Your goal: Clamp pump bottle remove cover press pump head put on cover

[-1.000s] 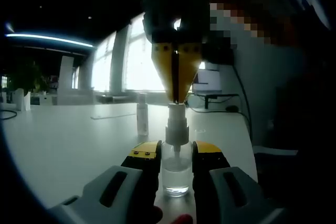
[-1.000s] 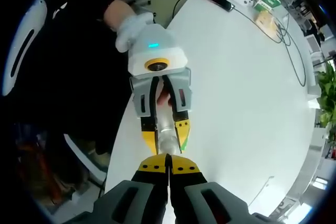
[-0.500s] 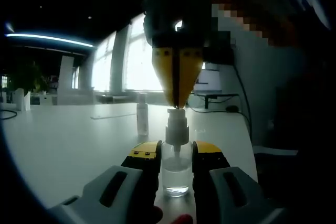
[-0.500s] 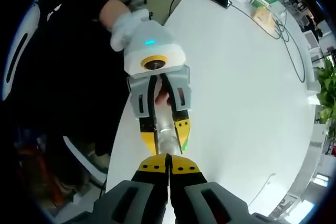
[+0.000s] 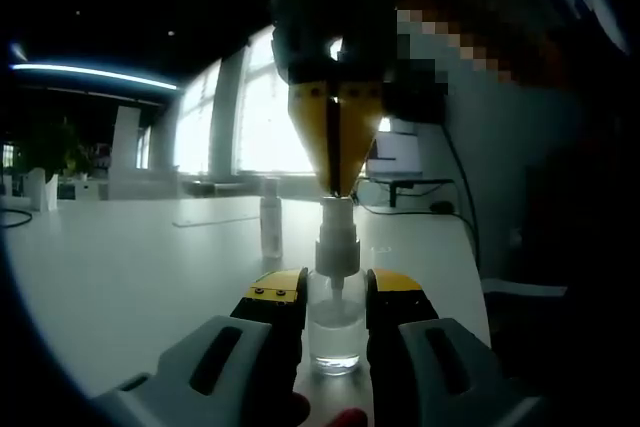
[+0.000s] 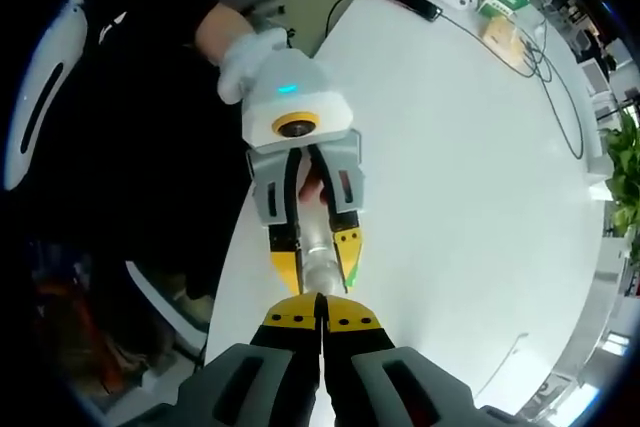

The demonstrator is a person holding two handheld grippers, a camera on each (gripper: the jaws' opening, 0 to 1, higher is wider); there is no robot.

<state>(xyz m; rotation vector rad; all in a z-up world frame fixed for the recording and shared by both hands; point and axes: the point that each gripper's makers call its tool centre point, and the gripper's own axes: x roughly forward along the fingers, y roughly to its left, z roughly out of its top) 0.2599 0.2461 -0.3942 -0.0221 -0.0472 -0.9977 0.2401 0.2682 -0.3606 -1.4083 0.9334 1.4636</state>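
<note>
A clear pump bottle (image 5: 335, 332) with a white pump head (image 5: 337, 239) stands on the white table (image 5: 130, 277). My left gripper (image 5: 335, 292) is shut on the bottle's body, one yellow-tipped jaw on each side. My right gripper (image 5: 338, 190) comes straight down from above, shut, its tips touching the top of the pump head. In the right gripper view my right gripper (image 6: 320, 300) looks down on the bottle (image 6: 320, 269), held in the left gripper (image 6: 318, 252). A clear cover (image 5: 271, 219) stands upright on the table behind the bottle.
The bottle stands close to the table's edge (image 6: 232, 247), with a person in dark clothes and a white glove (image 6: 250, 47) beside it. Cables (image 6: 545, 57) and small items (image 6: 500, 2) lie at the table's far end. A monitor (image 5: 400, 159) stands behind.
Half a second ago the right gripper had pushed the pump head down a little. Now the gripper and the pump head have risen back up. The left gripper holds still.
</note>
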